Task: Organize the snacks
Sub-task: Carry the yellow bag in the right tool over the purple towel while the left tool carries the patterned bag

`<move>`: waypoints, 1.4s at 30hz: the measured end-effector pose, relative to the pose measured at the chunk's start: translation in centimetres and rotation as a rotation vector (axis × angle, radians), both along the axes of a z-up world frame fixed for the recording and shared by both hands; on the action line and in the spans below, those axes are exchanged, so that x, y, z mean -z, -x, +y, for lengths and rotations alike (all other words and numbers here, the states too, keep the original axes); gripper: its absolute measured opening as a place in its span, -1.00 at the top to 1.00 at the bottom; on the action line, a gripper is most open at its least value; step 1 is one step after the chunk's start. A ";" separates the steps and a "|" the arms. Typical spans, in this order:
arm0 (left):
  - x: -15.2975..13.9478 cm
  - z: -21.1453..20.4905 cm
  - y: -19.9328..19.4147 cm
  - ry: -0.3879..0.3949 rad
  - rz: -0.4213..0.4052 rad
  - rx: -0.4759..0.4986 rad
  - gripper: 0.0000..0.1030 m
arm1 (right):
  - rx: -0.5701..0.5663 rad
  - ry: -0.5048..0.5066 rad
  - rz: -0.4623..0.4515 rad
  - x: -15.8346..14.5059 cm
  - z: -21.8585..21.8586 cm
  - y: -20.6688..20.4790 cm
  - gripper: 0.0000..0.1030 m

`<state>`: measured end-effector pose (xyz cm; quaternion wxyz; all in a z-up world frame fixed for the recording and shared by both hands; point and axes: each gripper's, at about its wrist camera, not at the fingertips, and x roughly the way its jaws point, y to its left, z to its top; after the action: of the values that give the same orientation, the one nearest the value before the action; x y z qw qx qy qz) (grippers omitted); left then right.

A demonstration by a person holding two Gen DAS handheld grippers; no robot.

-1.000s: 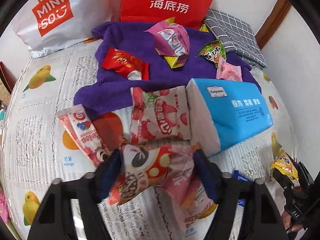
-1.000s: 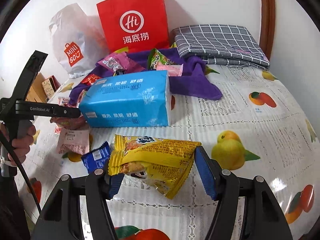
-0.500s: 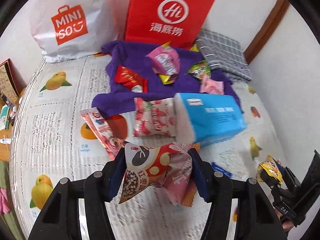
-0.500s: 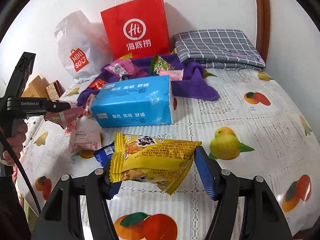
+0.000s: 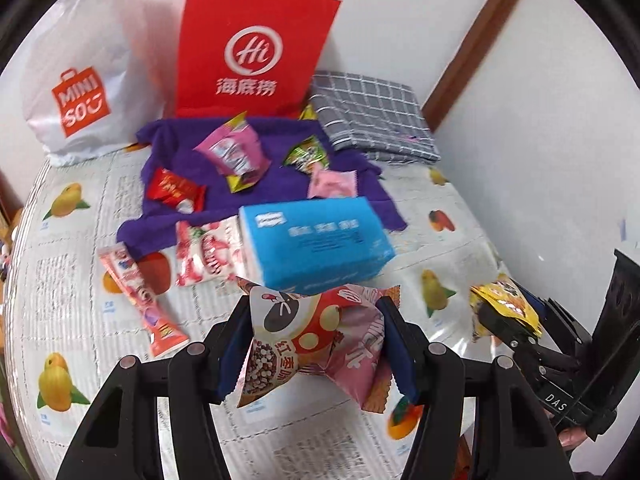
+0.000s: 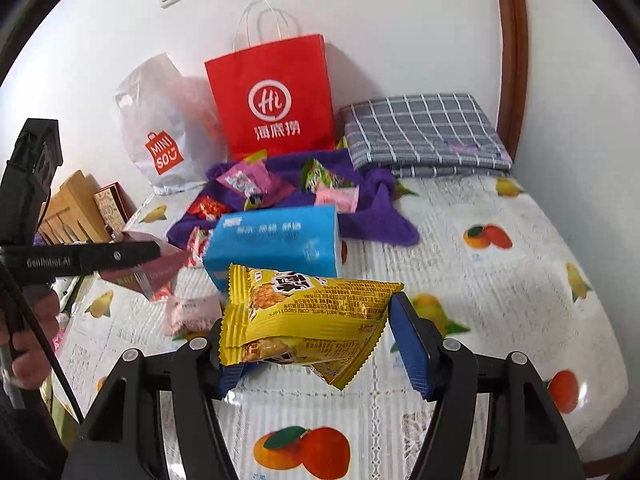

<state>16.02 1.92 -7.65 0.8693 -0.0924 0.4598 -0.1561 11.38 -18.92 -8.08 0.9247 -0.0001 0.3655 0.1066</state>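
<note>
In the left wrist view, the left gripper (image 5: 316, 344) has its fingers clamped on a pink-and-red snack packet (image 5: 312, 344), held between them above the bench (image 5: 72, 280). In the right wrist view, the right gripper (image 6: 308, 344) has its fingers clamped on a yellow snack packet (image 6: 308, 320), with the blue tissue pack (image 6: 276, 244) just beyond.

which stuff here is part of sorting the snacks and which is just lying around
Job:
- red-and-pink packet in left gripper
- yellow packet in right gripper
- loose snacks on the purple towel
- stick pack
- strawberry pack

Lying about:
- blue tissue pack
- red bag
- white bag
- plaid cloth
</note>
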 end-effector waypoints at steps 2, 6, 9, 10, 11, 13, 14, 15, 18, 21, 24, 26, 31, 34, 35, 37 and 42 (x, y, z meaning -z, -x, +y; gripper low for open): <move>-0.6 -0.4 -0.3 0.002 -0.009 0.005 -0.14 | -0.009 -0.006 -0.006 -0.6 0.2 -0.5 -0.26; -1.6 -0.9 -1.1 0.001 -0.026 0.008 -0.14 | -0.022 -0.008 -0.019 -1.8 0.5 -1.8 -0.26; -2.0 -0.8 -2.0 0.002 -0.030 0.000 -0.14 | -0.028 -0.008 -0.033 -2.4 0.6 -2.9 -0.26; -2.1 -0.6 -2.4 0.004 -0.029 -0.005 -0.14 | -0.031 -0.010 -0.033 -2.6 0.6 -3.5 -0.26; -2.2 -0.4 -2.9 0.004 -0.028 -0.010 -0.14 | -0.033 -0.013 -0.031 -2.7 0.6 -4.1 -0.26; -2.4 0.1 -3.8 0.002 -0.028 -0.027 -0.14 | -0.036 -0.022 -0.026 -3.0 0.6 -5.4 -0.26; -2.5 0.3 -4.2 0.001 -0.028 -0.035 -0.14 | -0.038 -0.025 -0.024 -3.2 0.5 -6.0 -0.26; -2.6 0.7 -4.7 0.000 -0.028 -0.044 -0.14 | -0.042 -0.030 -0.021 -3.3 0.5 -6.9 -0.26; -2.7 1.7 -6.1 -0.003 -0.027 -0.070 -0.14 | -0.051 -0.037 -0.017 -3.7 0.8 -8.9 -0.26; -2.8 2.7 -7.5 -0.001 -0.026 -0.094 -0.14 | -0.069 -0.054 -0.011 -3.8 1.0 -10.9 -0.26; -2.7 3.5 -8.7 0.002 -0.026 -0.112 -0.14 | -0.080 -0.065 0.005 -3.5 1.3 -13.0 -0.25; -2.5 4.0 -9.8 0.003 -0.025 -0.125 -0.14 | -0.086 -0.067 0.012 -3.3 1.3 -14.3 -0.25; -1.1 5.1 -12.6 -0.006 0.004 -0.161 -0.14 | -0.108 -0.046 0.018 -3.3 1.8 -18.0 -0.25; 0.2 5.7 -14.2 -0.006 0.033 -0.178 -0.14 | -0.115 -0.035 0.019 -2.9 2.4 -20.2 -0.25; 0.7 5.8 -14.7 -0.008 0.041 -0.183 -0.14 | -0.120 -0.037 0.025 -2.7 2.6 -20.9 -0.25; 1.5 6.2 -15.7 -0.012 0.061 -0.190 -0.14 | -0.134 -0.043 0.043 -2.2 3.0 -22.2 -0.24; 3.3 6.4 -17.9 -0.032 0.101 -0.200 -0.14 | -0.161 -0.020 0.093 -0.2 4.4 -24.9 -0.24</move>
<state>33.88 8.33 -10.95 0.8576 -0.1315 0.4940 -0.0561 36.26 -14.51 -7.83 0.8952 -0.0153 0.4056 0.1842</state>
